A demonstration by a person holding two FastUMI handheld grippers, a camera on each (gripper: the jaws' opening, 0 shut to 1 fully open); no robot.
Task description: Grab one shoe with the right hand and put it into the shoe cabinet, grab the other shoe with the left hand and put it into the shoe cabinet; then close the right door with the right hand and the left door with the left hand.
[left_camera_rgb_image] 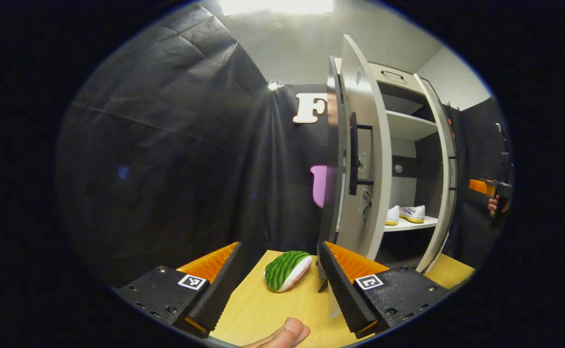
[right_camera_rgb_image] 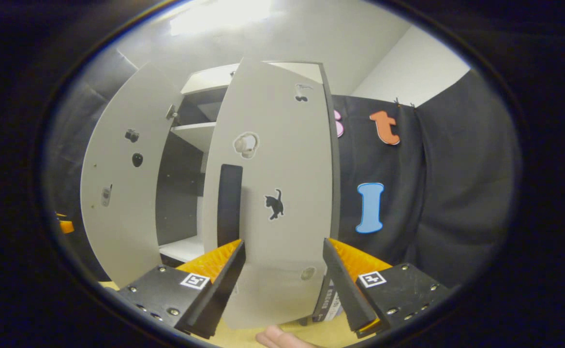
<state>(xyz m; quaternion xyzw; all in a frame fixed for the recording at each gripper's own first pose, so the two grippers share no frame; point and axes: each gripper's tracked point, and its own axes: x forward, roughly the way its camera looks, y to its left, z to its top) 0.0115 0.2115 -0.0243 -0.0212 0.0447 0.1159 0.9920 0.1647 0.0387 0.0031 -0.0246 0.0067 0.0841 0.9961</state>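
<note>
In the left gripper view the white shoe cabinet point(left_camera_rgb_image: 408, 128) stands with both doors swung out. Two white shoes point(left_camera_rgb_image: 406, 214) sit side by side on its lower shelf. The left door point(left_camera_rgb_image: 362, 159) faces me nearly edge-on, its black handle point(left_camera_rgb_image: 353, 154) toward me. My left gripper point(left_camera_rgb_image: 280, 249) is open, low over the table and short of that door. In the right gripper view the right door point(right_camera_rgb_image: 273, 193) with its black handle point(right_camera_rgb_image: 229, 203) stands close in front. My right gripper point(right_camera_rgb_image: 283, 244) is open before its outer face, with nothing held.
A green-striped, watermelon-like soft object point(left_camera_rgb_image: 287, 269) lies on the wooden table point(left_camera_rgb_image: 244, 314) between my left fingers. The other gripper and a hand point(left_camera_rgb_image: 498, 193) show at the far right, beyond the right door point(left_camera_rgb_image: 439, 169). Black cloth walls surround the cabinet.
</note>
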